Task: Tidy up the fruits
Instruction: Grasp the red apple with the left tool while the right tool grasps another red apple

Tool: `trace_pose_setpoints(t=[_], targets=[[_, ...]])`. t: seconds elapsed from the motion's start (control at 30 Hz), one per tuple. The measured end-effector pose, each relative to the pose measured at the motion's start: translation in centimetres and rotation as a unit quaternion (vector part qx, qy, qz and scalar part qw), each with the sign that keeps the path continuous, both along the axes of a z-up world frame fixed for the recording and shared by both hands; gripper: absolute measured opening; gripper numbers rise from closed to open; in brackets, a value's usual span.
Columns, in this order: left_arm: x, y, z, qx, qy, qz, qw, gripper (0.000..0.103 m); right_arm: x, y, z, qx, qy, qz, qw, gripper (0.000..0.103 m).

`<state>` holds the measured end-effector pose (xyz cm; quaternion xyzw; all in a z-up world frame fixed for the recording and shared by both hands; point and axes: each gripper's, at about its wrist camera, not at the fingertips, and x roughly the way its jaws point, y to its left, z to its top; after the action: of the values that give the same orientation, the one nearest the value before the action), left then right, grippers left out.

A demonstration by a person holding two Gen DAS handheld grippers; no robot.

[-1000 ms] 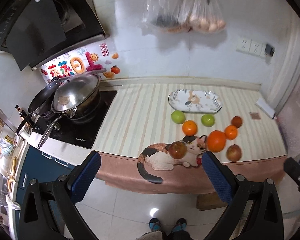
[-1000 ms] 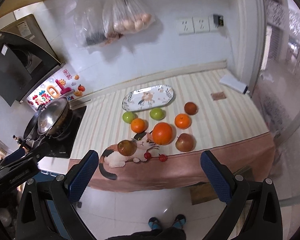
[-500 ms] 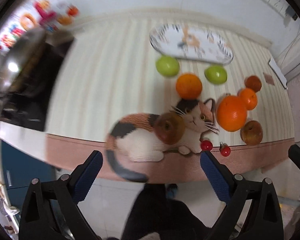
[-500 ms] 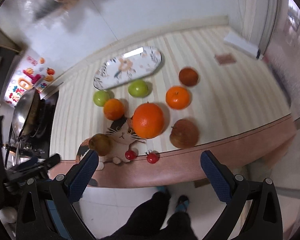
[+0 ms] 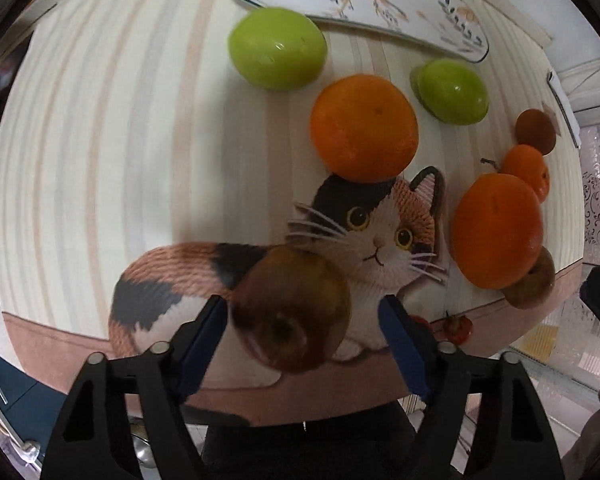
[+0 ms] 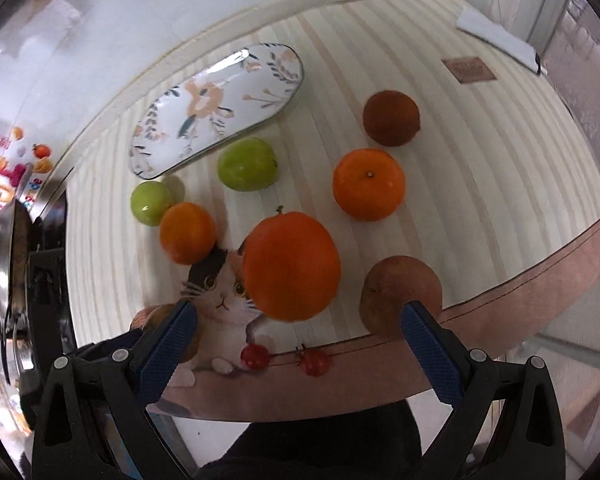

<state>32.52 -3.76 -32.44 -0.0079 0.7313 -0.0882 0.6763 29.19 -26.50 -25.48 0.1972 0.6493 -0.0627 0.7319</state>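
Striped worktop, front edge: I see brownish apple, dull, between left gripper jaws, just closing, not yet pressing; both views nearer than before; right gripper spread wide.

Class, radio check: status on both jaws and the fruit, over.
Left gripper jaws closing around the brown apple, small gap remains. Right gripper open above the large orange. Platter unobstructed.
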Motion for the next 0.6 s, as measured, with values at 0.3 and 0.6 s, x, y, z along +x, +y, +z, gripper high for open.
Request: trace_pose_setpoints(t=[0.3, 0.6], targets=[[0.7, -1.0, -0.1, 0.019, -0.025, -0.006, 0.9995, 0.062, -1.9, -6.0, -4.5, 0.023, 0.067, -0.084, 0.994, 0.093], [1.8, -2.0, -2.3, 0.027, 0.008, -0.006, 0.9996, 0.063, -2.3, -7.7, -8.3, 0.072, 0.086, -0.114, 0.987, 0.082]])
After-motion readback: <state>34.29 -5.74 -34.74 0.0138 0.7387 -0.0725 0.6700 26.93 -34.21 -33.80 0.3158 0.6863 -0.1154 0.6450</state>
